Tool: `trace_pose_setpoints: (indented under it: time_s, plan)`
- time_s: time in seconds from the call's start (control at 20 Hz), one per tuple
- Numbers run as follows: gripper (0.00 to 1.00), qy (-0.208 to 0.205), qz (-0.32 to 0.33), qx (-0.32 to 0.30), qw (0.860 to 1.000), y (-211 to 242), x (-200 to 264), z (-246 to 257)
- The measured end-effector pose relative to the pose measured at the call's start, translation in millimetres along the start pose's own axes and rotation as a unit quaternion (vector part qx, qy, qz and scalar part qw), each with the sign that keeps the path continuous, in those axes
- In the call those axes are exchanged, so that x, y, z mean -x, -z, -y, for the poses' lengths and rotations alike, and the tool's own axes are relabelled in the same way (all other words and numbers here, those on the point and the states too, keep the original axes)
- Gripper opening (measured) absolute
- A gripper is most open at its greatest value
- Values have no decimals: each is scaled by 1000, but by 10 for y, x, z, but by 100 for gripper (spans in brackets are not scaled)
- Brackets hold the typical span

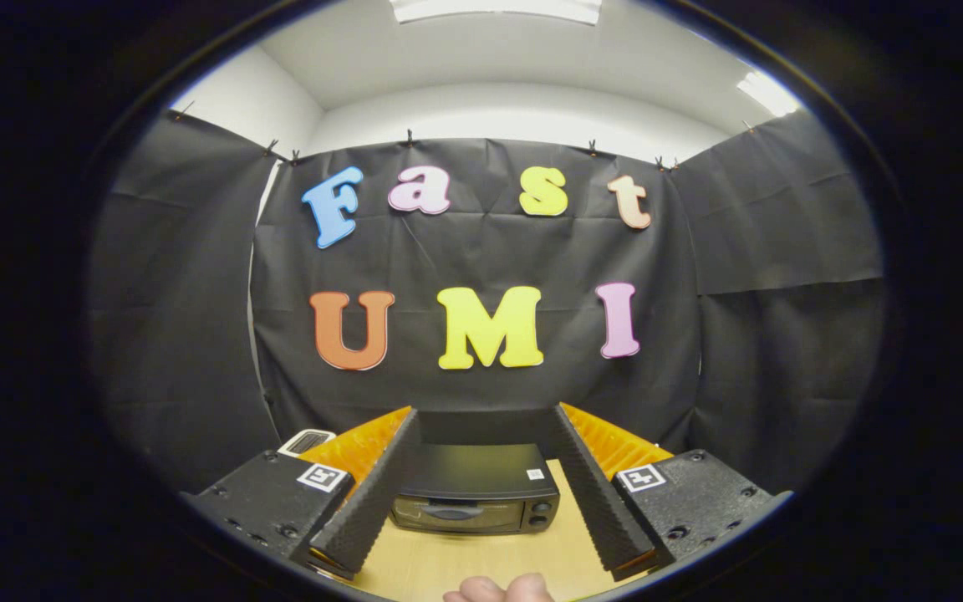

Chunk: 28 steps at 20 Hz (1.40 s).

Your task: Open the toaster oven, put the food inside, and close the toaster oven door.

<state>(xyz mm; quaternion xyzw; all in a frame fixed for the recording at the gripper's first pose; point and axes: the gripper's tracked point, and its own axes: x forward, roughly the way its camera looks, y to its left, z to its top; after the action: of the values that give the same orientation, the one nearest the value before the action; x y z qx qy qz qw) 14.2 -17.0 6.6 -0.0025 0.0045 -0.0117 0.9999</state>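
Gripper: we see the gripper [481,493] held above a wooden table [481,560], its two fingers [369,502] spread wide with nothing between the pads.
Toaster oven: the black toaster oven [475,497] sits on the table ahead of the fingers, framed in the gap between them, its glass door shut and its handle facing us; we count knobs at the right of its front.
Hand: fingertips of a person's hand [500,589] show at the near table edge, below the fingers.
Beside the oven: a small white object [306,441] we cannot identify lies behind the left finger.
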Motion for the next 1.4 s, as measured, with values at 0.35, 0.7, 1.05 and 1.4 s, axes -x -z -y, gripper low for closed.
trace_pose_setpoints:
  time_s: [0.35,0.7,1.05,1.4]
  plan:
    - [100,-7,-13,-10,1000,77,-58,-29]
    - [100,-11,-22,-20,1000,151,-119,-16]
    - [100,-11,-44,-34,998,326,-322,-7]
    - [100,-11,-95,-48,994,922,-851,-116]
